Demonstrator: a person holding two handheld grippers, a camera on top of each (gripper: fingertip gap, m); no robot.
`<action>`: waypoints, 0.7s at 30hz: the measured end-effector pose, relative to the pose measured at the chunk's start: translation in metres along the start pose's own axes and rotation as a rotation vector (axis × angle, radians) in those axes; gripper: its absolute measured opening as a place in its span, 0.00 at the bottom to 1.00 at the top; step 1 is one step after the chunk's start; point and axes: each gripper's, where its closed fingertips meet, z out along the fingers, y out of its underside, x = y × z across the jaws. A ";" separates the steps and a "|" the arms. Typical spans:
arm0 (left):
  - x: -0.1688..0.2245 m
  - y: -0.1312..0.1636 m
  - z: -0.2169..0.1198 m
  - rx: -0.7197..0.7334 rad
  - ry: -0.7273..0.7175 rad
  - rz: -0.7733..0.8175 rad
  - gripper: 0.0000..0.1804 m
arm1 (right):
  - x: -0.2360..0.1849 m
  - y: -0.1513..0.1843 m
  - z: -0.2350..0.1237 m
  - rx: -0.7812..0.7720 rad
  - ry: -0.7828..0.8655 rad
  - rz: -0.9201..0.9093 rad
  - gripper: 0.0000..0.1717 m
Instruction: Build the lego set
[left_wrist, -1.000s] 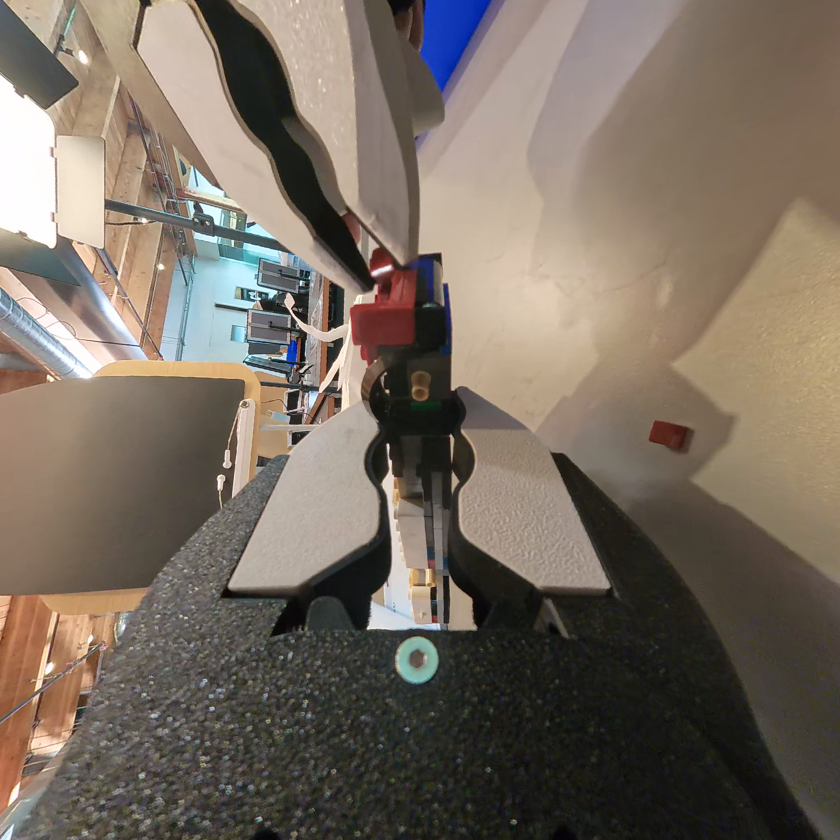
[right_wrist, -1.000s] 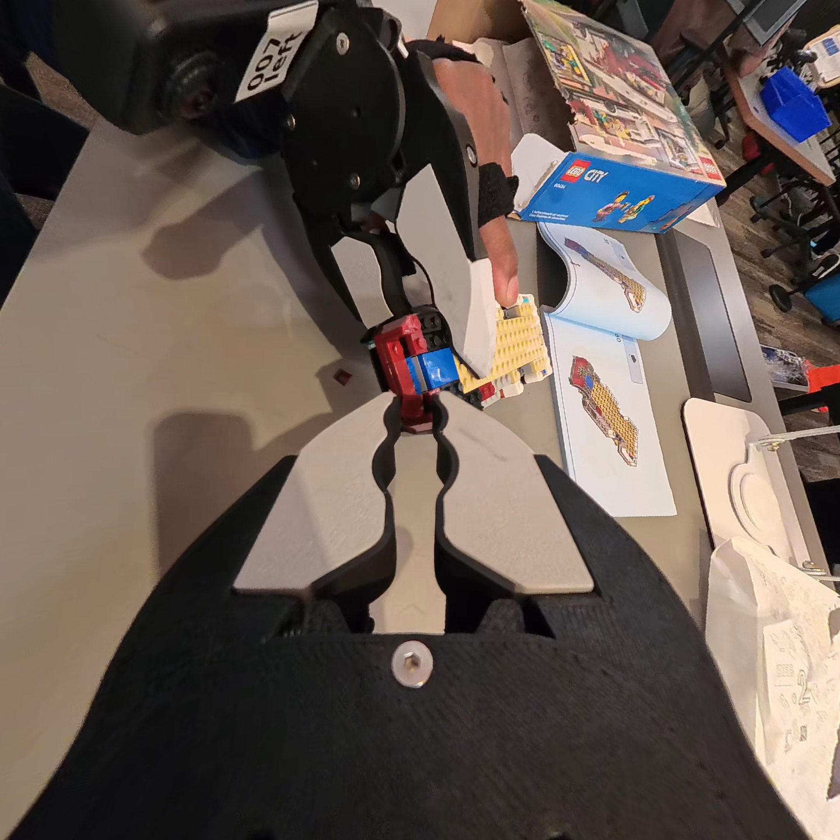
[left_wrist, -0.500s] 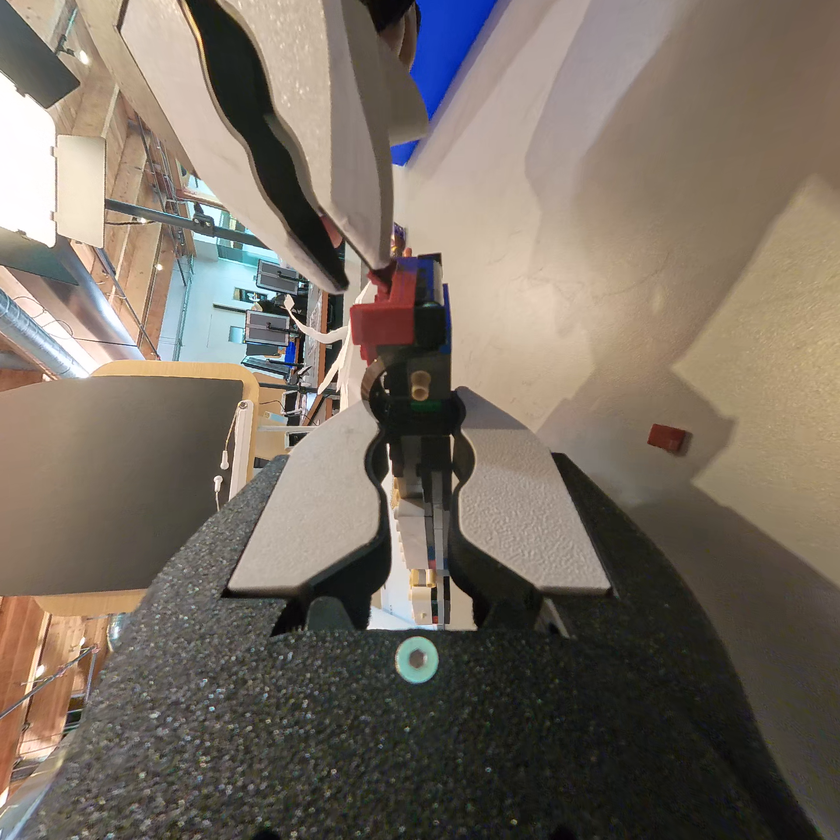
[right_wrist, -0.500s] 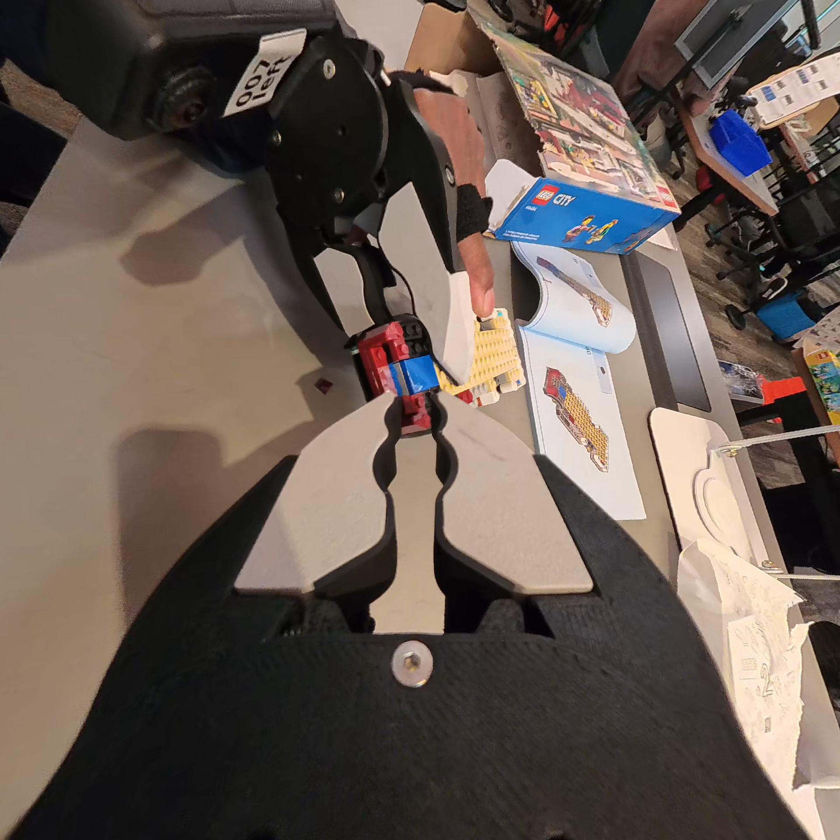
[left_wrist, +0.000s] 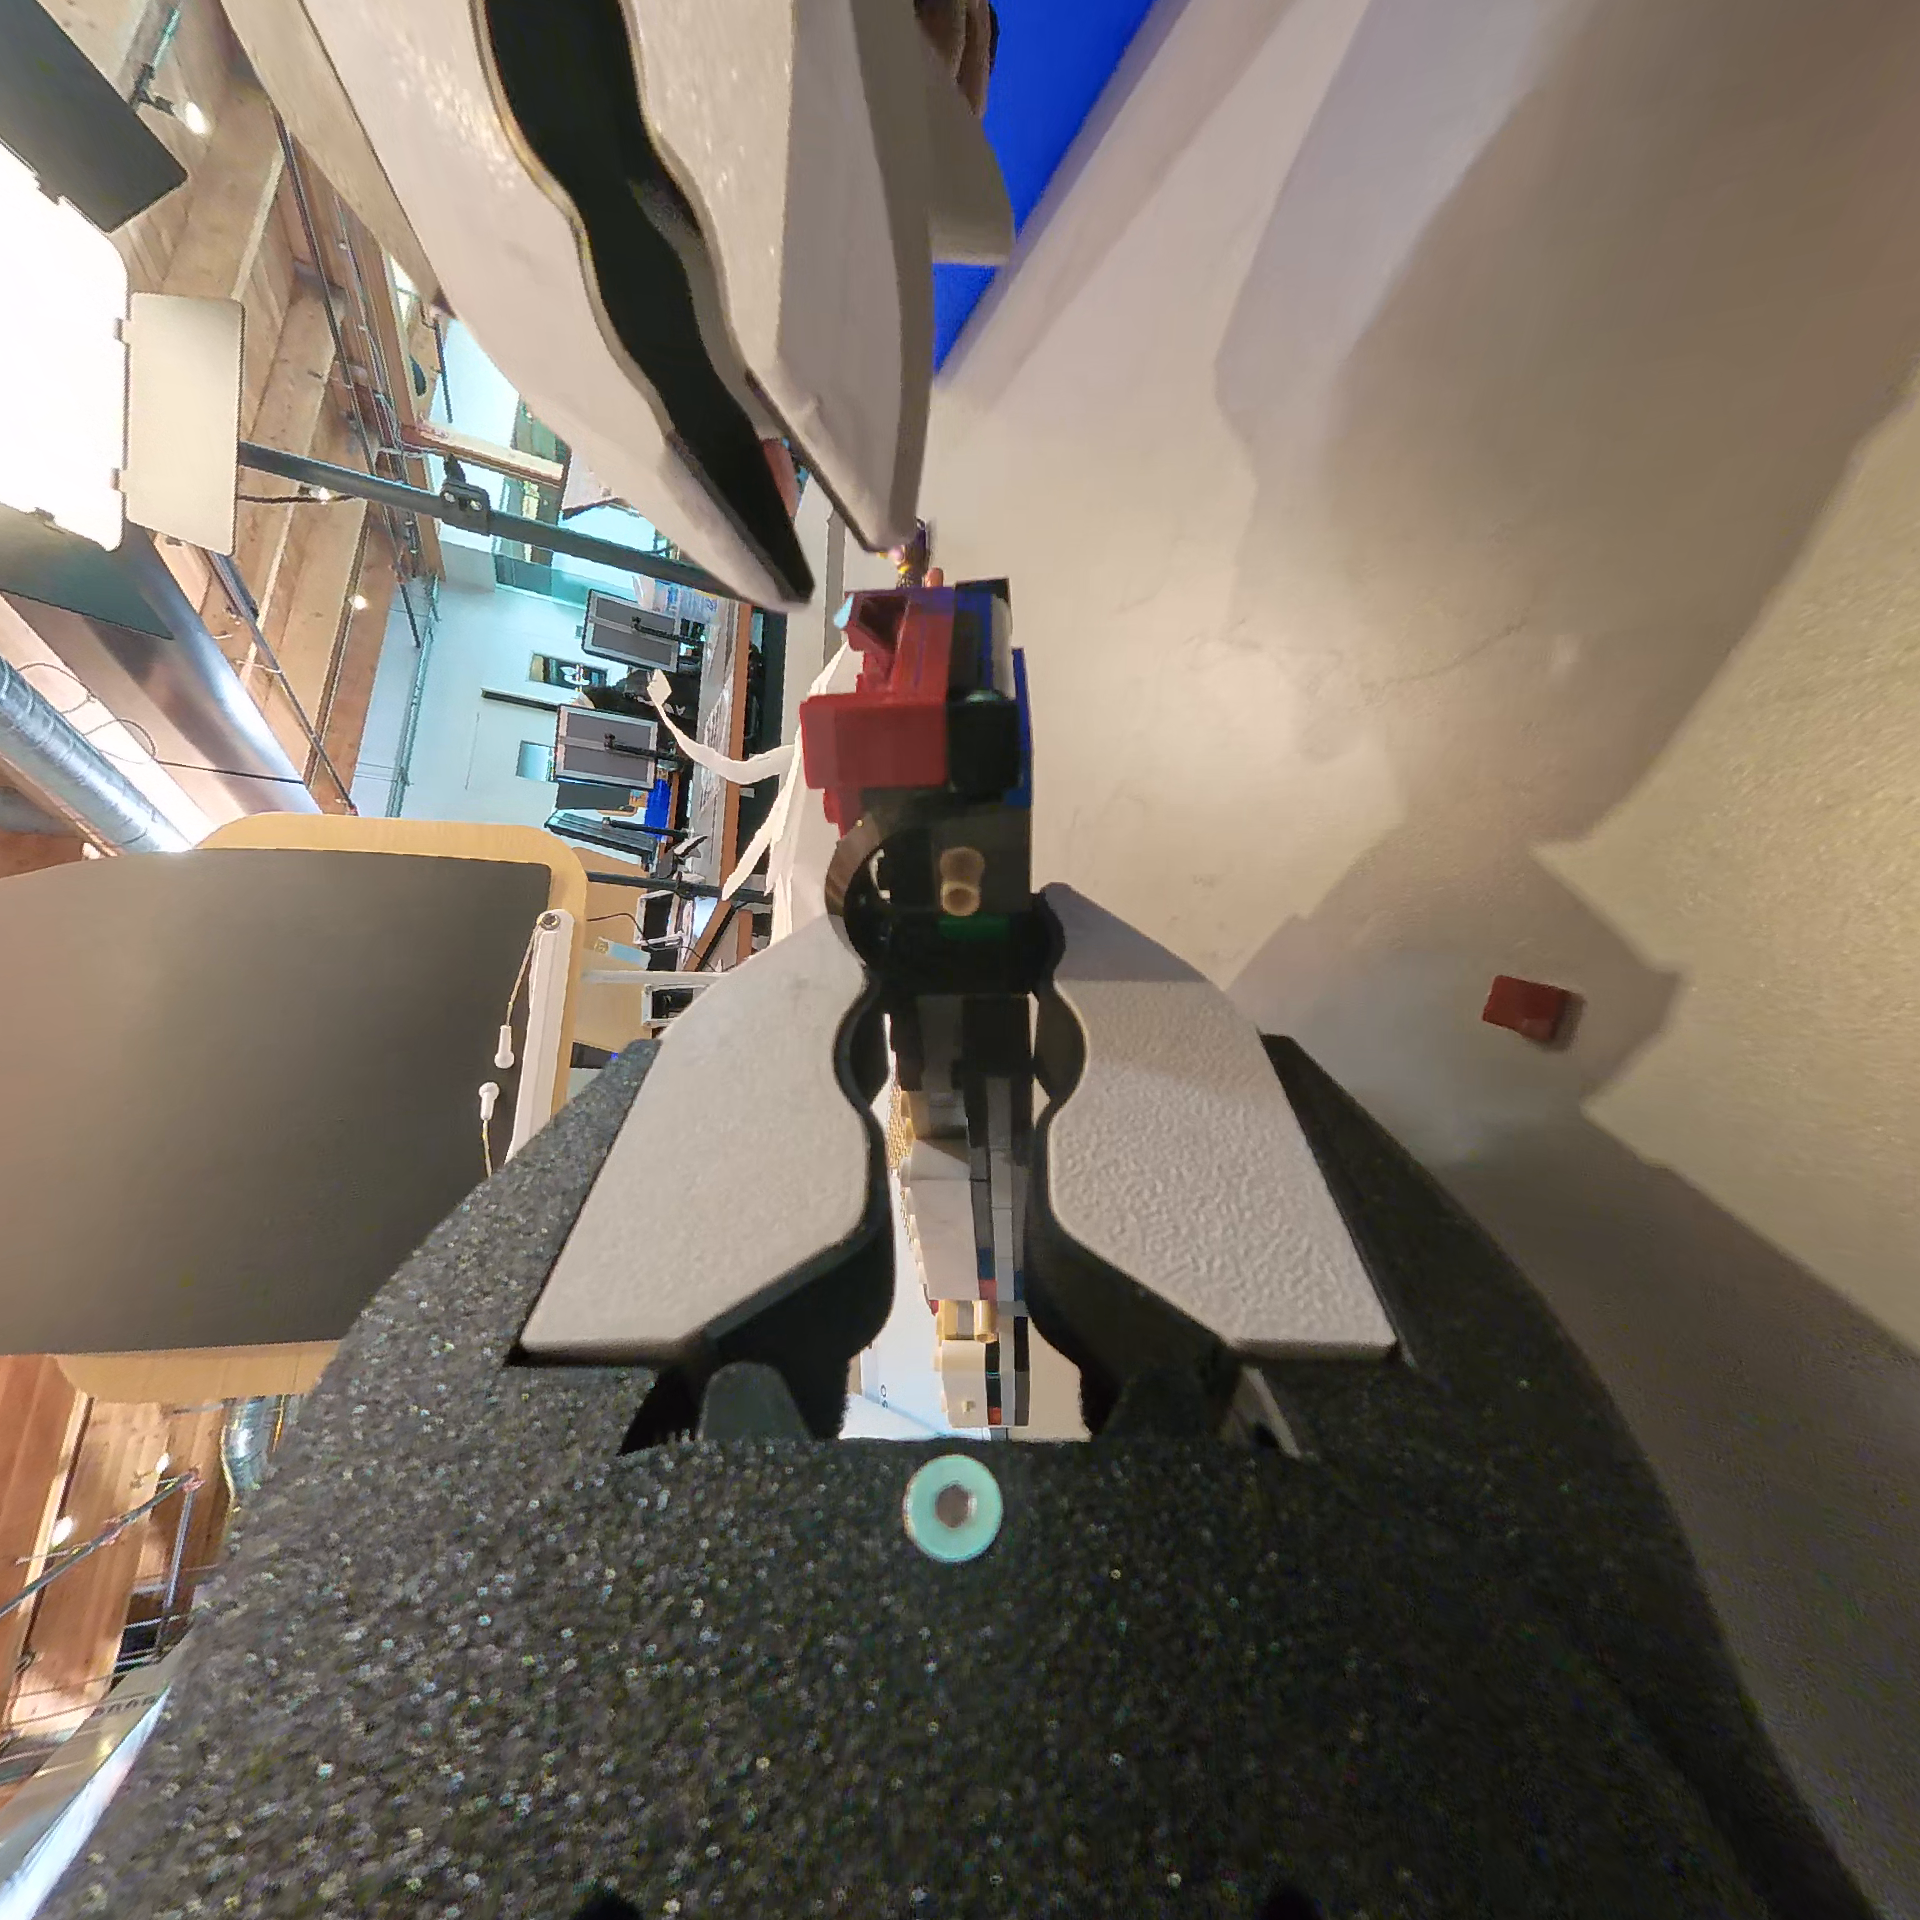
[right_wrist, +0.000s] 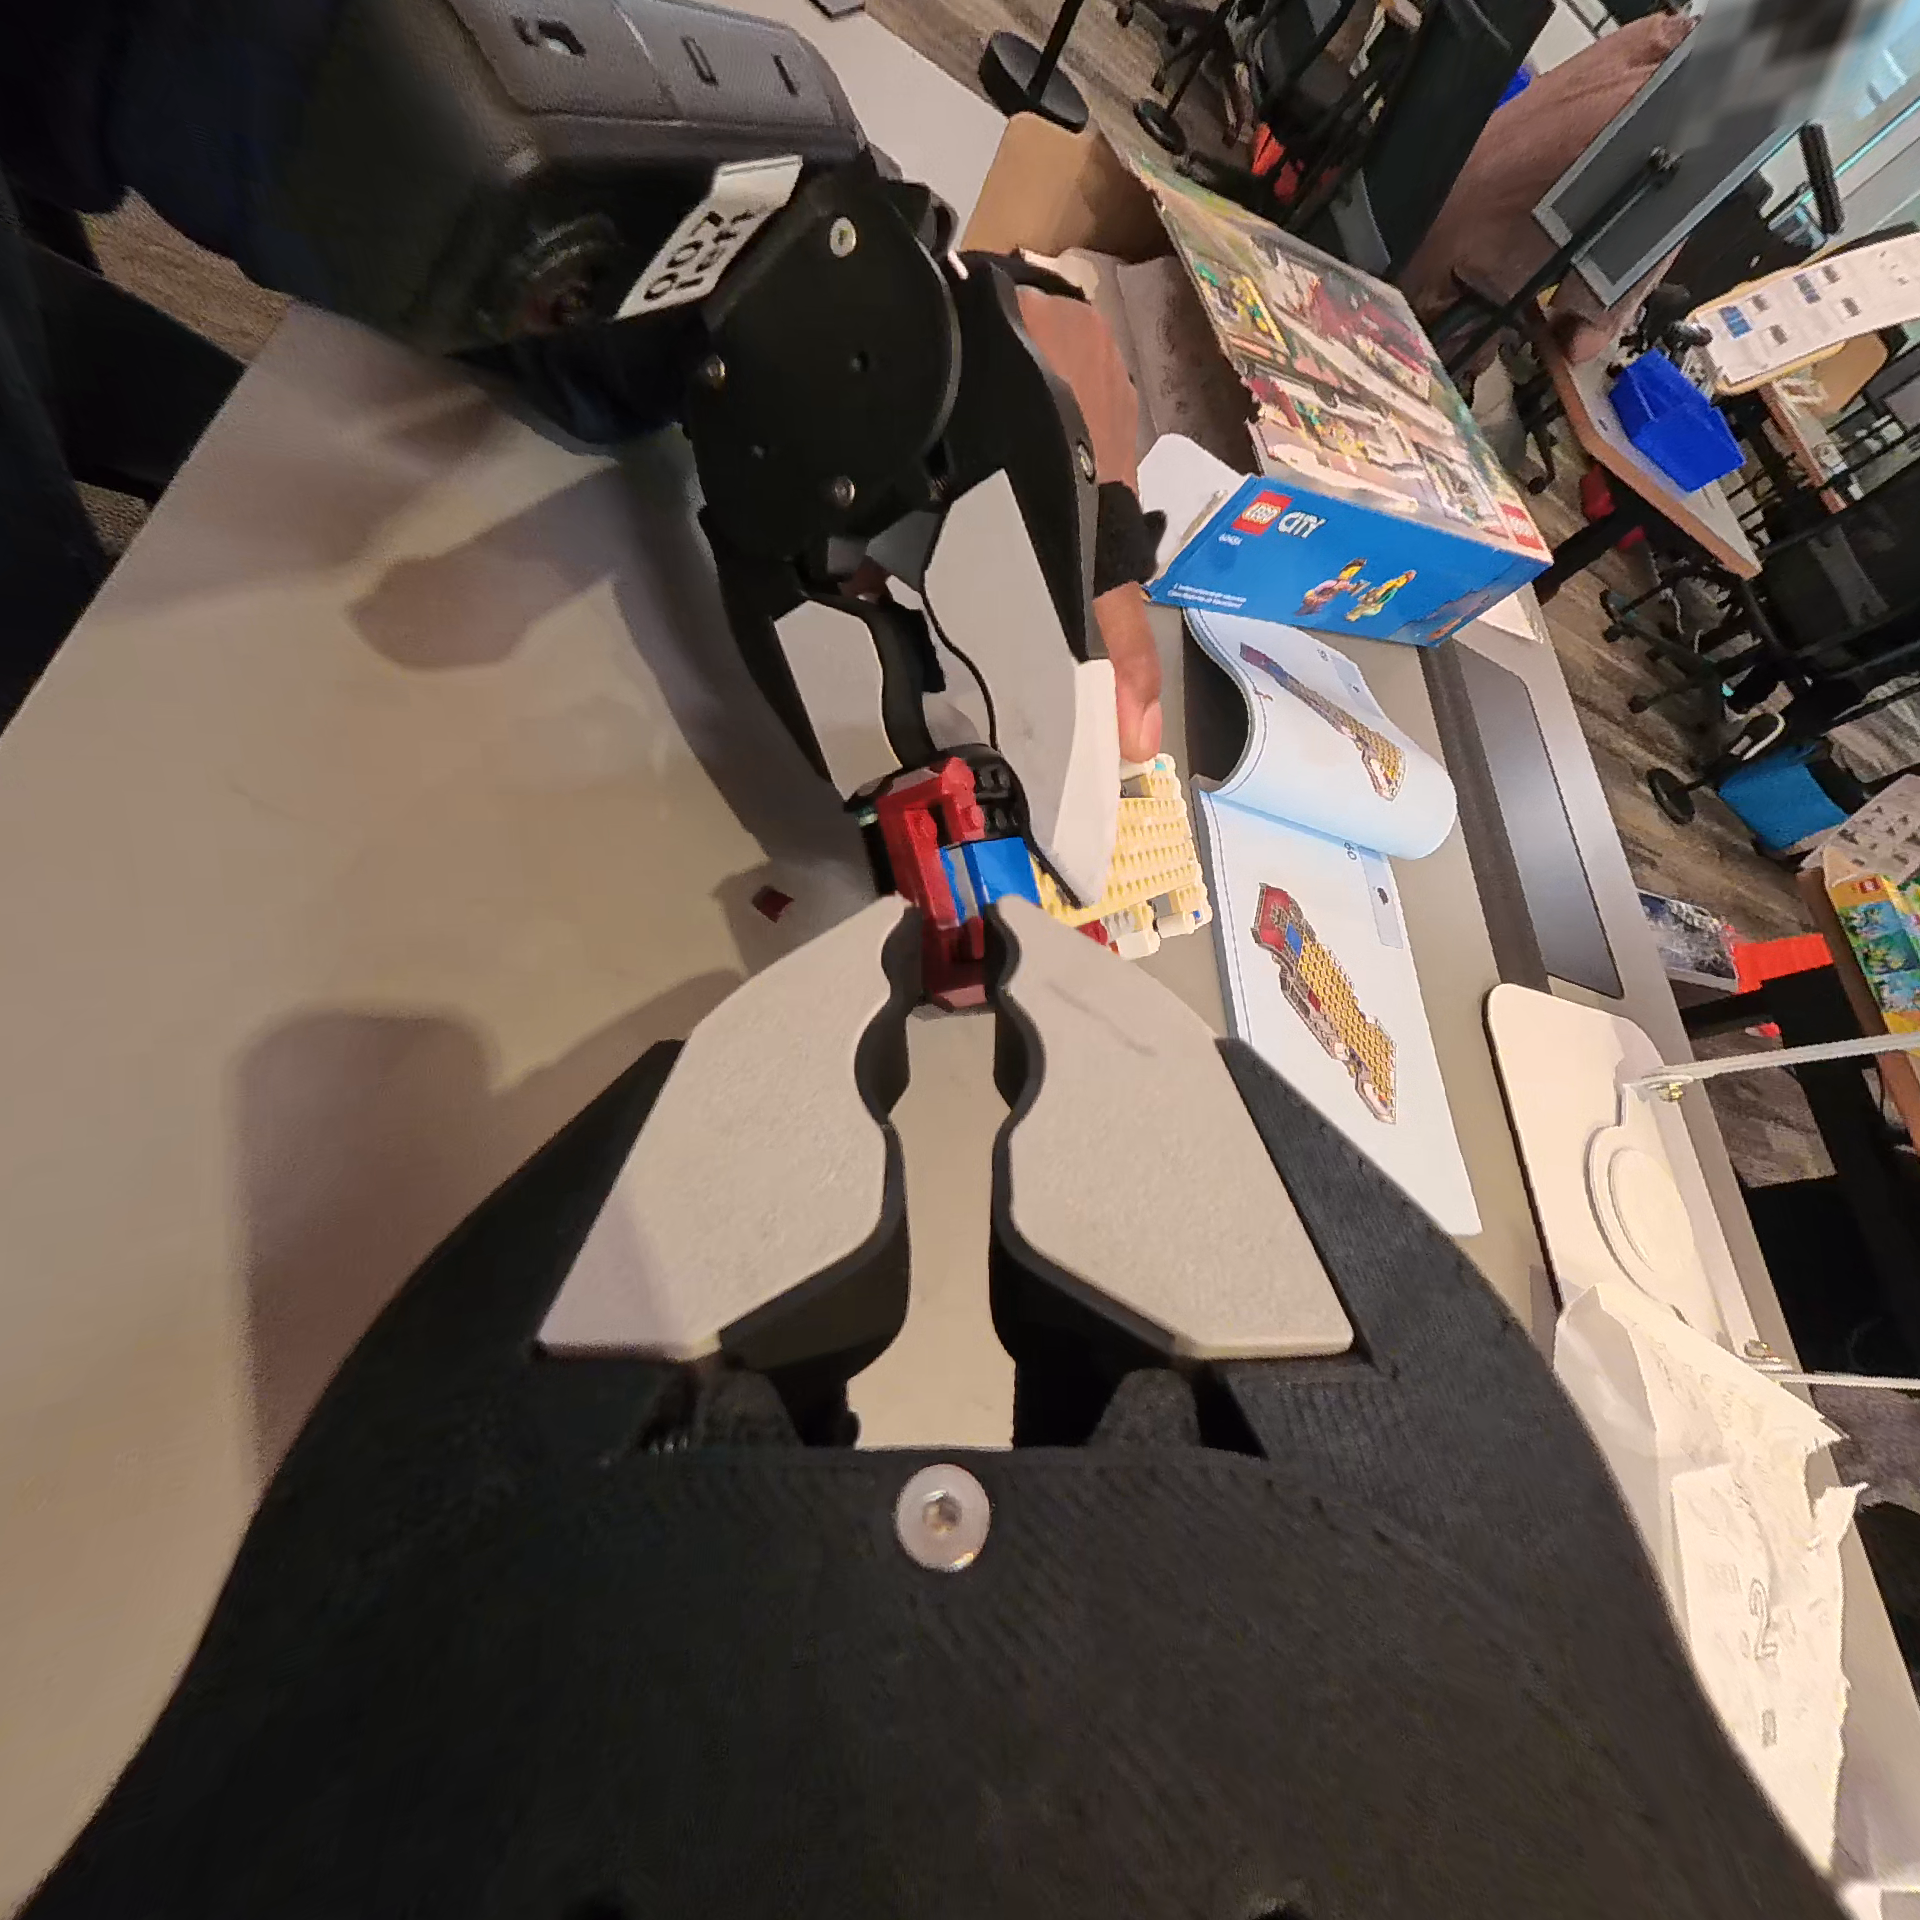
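Note:
My left gripper (left_wrist: 951, 935) is shut on a brick model (left_wrist: 961, 1049) of black, tan, red and blue parts and holds it above the grey table (right_wrist: 312, 779). It shows in the right wrist view (right_wrist: 977, 790), gripping the model (right_wrist: 1143, 862) by its tan studded plate side, with a person's hand (right_wrist: 1127, 665) on it. My right gripper (right_wrist: 951, 920) is shut on a small dark red brick (right_wrist: 951, 971) at the model's red end. It enters the left wrist view (left_wrist: 847, 566) from above. I cannot tell whether that brick is joined to the model.
A loose dark red brick (right_wrist: 771, 902) lies on the table left of the model, also in the left wrist view (left_wrist: 1527, 1008). A blue box (right_wrist: 1340, 561), an open instruction booklet (right_wrist: 1330, 935), a white tray (right_wrist: 1621, 1164) and crumpled paper (right_wrist: 1745, 1507) lie to the right. The grippers' ends are close to 6 cm from one another.
My right gripper's fingertips have drawn back a little from the model's red end and closed slightly on the dark red brick. My left gripper keeps its hold on the model.

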 end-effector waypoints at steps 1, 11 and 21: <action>0.000 0.000 0.000 0.000 0.000 0.000 0.14 | 0.000 0.001 0.001 -0.006 0.003 -0.001 0.06; -0.001 0.001 0.000 -0.006 -0.002 0.002 0.14 | -0.005 0.006 0.003 -0.030 0.001 -0.002 0.06; -0.002 0.001 -0.001 0.006 -0.001 -0.024 0.14 | -0.005 0.007 0.003 -0.024 0.063 -0.087 0.06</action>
